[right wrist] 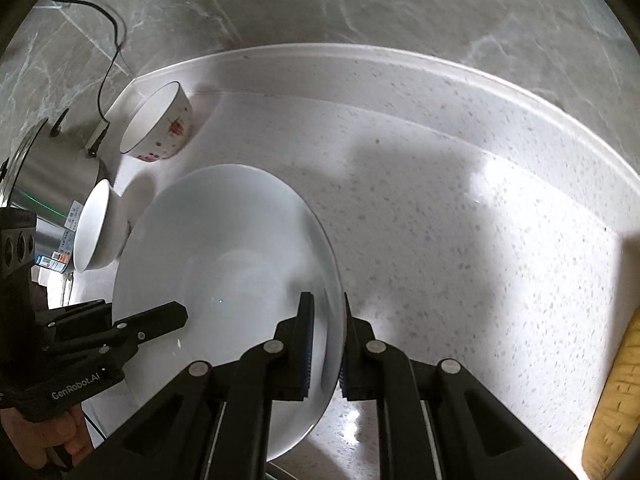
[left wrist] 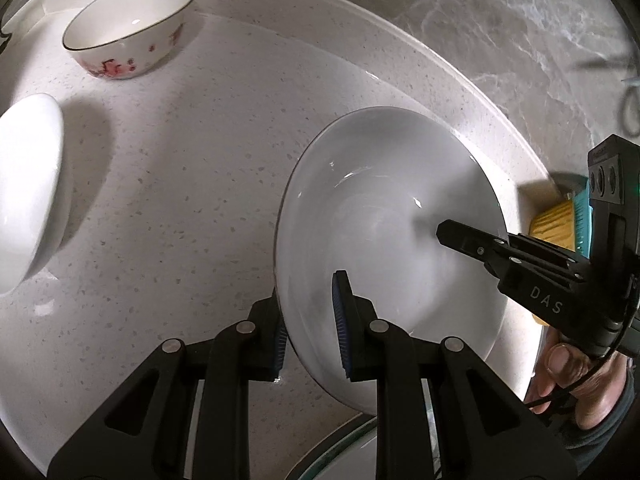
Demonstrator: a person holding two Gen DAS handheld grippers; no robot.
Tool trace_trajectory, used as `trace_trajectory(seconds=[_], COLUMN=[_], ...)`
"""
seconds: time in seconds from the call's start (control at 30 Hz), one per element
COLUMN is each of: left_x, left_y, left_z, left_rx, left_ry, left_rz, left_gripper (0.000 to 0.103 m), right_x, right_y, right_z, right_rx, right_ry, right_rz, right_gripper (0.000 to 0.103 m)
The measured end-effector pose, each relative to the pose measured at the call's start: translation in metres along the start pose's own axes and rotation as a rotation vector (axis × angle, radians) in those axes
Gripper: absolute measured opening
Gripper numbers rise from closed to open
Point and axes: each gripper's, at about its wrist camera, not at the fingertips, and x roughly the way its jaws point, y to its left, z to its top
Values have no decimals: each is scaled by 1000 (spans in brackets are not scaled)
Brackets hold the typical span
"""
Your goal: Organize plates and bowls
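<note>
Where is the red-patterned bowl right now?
The red-patterned bowl sits at the countertop's back edge, upper left in both views, beyond the plain white bowl.

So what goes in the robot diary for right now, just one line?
left gripper: shut on white plate | right gripper: shut on opposite rim | plate: above counter

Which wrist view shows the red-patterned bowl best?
The left wrist view: the red-patterned bowl sits upright on the counter, its dark rim, inside and red markings all clear. In the right wrist view, it is smaller, near the left edge, with less of its pattern showing.
</note>
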Motion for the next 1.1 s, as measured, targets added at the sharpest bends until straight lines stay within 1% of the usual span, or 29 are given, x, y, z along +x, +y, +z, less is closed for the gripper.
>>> trace_trajectory(seconds=[0.03, 0.17, 0.7, 0.8, 0.9, 0.93, 0.97, 1.0, 1.07, 1.1], left_x=[7, 15, 23, 23, 21, 18, 14, 8, -6, -17], left_y=[-3, -5, -2, -1, 3, 3, 4, 6, 13, 18], left_z=[4, 4, 5, 5, 4, 3, 3, 2, -2, -6], left_rx=[0, -2, 0, -16, -36, -35, -35, -36, -42, -48], left_ry=[3, 10, 9, 6, -1, -11, -27, -43, -71, -87], left_rz=[1, 0, 11, 1, -18, -16, -14, -11, -10, -19], left_gripper=[18, 18, 18, 18, 21, 21, 22, 25, 38, 52], right_x=[0, 3, 10, 11, 10, 8, 4, 0, -12, -18], right_y=[-1, -4, -4, -4, -3, -3, -3, -4, -7, -8], right_z=[-1, -3, -9, -10, -10, -10, -10, -10, -11, -12], right_rx=[5, 15, 11, 10, 5, 6, 8, 10, 20, 24], right_ry=[-3, -6, -13, -21, -35, -47, -64, -79, -118, -130], right_rz=[3, 7, 12, 15, 5, -1, -3, -7, -22, -26], right_gripper=[12, 12, 12, 13, 15, 18, 29, 42, 54, 55])
